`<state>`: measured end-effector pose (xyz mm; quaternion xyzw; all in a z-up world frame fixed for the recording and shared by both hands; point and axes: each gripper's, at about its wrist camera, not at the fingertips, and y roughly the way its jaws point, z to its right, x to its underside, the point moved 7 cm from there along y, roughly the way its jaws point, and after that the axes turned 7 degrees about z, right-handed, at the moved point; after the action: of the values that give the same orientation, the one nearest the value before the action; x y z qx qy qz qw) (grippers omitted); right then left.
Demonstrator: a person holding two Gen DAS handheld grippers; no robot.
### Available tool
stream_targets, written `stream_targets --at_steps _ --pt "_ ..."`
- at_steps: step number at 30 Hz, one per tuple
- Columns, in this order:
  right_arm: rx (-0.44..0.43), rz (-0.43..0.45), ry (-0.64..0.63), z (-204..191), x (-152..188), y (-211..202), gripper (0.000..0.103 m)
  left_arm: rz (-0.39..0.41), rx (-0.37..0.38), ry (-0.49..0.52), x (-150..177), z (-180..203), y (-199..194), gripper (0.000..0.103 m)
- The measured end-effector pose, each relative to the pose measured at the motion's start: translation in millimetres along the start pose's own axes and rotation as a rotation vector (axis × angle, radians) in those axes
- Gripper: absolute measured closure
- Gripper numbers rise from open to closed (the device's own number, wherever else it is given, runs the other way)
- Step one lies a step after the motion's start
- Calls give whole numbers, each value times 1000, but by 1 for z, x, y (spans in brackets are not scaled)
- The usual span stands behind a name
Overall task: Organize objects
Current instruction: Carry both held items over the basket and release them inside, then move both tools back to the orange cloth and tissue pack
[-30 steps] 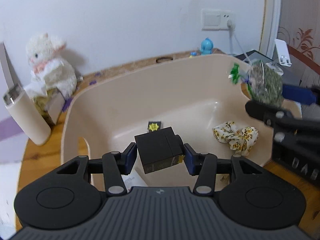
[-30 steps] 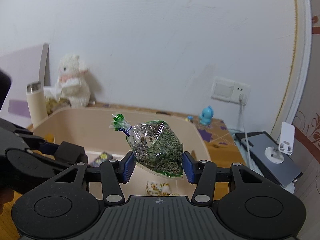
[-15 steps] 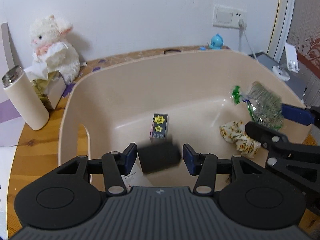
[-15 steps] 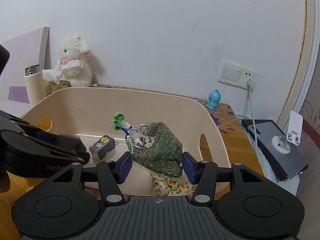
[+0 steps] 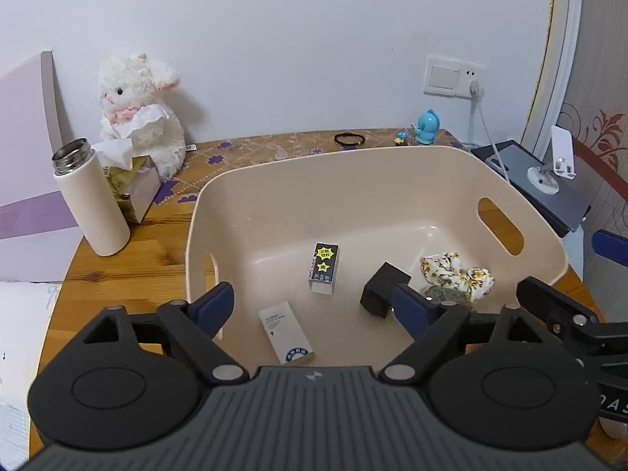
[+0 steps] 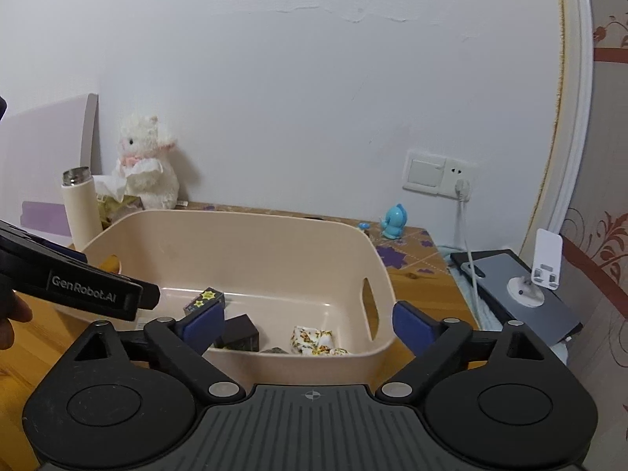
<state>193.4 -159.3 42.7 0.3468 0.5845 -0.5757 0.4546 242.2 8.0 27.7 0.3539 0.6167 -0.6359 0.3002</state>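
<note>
A beige plastic basket [image 5: 392,165] [image 6: 251,223] stands on the wooden table. In it lie a black box [image 5: 382,288] [image 6: 239,337], a dark box with yellow stars [image 5: 325,261] [image 6: 204,299], a white card box [image 5: 285,331], a flowered scrunchie [image 5: 457,272] [image 6: 314,339] and a bag of green herbs [image 5: 447,296] [image 6: 274,350], mostly hidden. My left gripper [image 5: 314,306] is open and empty above the basket's near side. My right gripper [image 6: 308,320] is open and empty above the basket's near right edge.
A white plush lamb [image 5: 141,106], a tissue box [image 5: 131,184] and a cream flask [image 5: 92,204] stand left of the basket. A blue figurine [image 5: 428,127], a hair tie [image 5: 349,139] and a wall socket [image 5: 453,80] are behind it. A tablet with a stand [image 5: 545,184] lies right.
Both grippers opened. The black box dropped from the left gripper and the herb bag from the right gripper into the basket. Both grippers pulled up and back.
</note>
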Motion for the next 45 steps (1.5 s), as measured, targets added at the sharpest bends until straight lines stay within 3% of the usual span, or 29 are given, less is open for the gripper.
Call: stream_targets --at_steps 9,16,34,45 --pt "-6 5 34 4 12 -27 4 15 18 45 14 7 -31 14" --pt "-2 -40 49 9 38 -35 4 4 25 90 39 14 -42 10" --pt "-32 -197 3 1 100 -34 4 -171 94 107 111 21 -9 10" --pt "-100 -286 -23 -19 121 -15 4 -225 144 48 128 22 20 10"
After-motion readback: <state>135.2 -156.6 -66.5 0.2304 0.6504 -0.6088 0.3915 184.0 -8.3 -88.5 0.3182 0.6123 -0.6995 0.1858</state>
